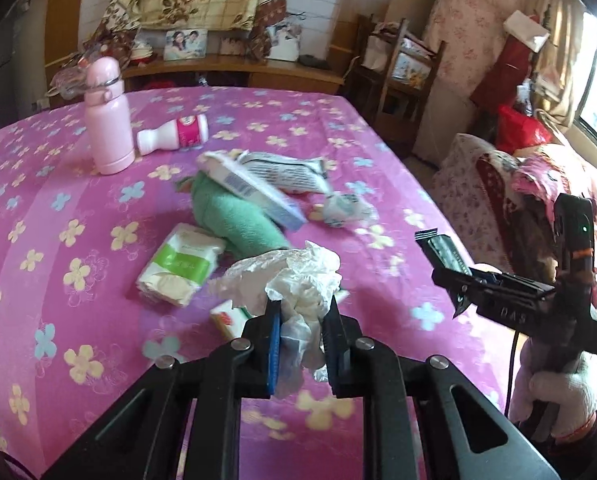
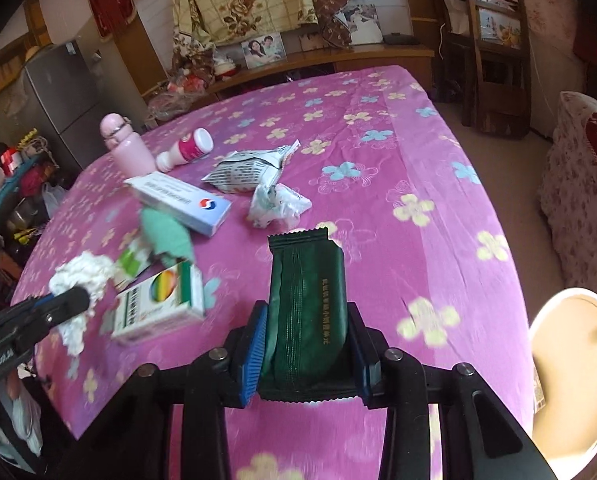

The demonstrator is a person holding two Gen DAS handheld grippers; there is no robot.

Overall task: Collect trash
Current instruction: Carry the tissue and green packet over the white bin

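Pink bedspread (image 1: 78,208) with pale flowers covers a bed in a cluttered bedroom, and small items lie scattered over it. Left gripper (image 1: 301,320) is clamped on a crumpled white tissue (image 1: 306,280), held just above the spread. Right gripper (image 2: 308,344) is clamped on a dark green wrapper (image 2: 308,300), which stands up between its blue-padded fingers (image 2: 254,352); a gloved hand (image 1: 558,392) holds that gripper at the bed's right side. On the bed, a pink flask (image 1: 108,120) stands upright, with a white bottle (image 1: 174,134) lying on its side just beside it. Nearer the middle, a long white box (image 1: 254,192) rests tilted across a green cloth (image 1: 242,224). A grey printed packet (image 2: 250,172) and a crumpled white wrapper (image 2: 276,204) lie close together. A tissue pack (image 1: 178,268) lies beside the cloth, and a small carton (image 2: 158,304) sits near the left gripper. A round tan bin (image 2: 574,352) shows at the right edge of the right wrist view.
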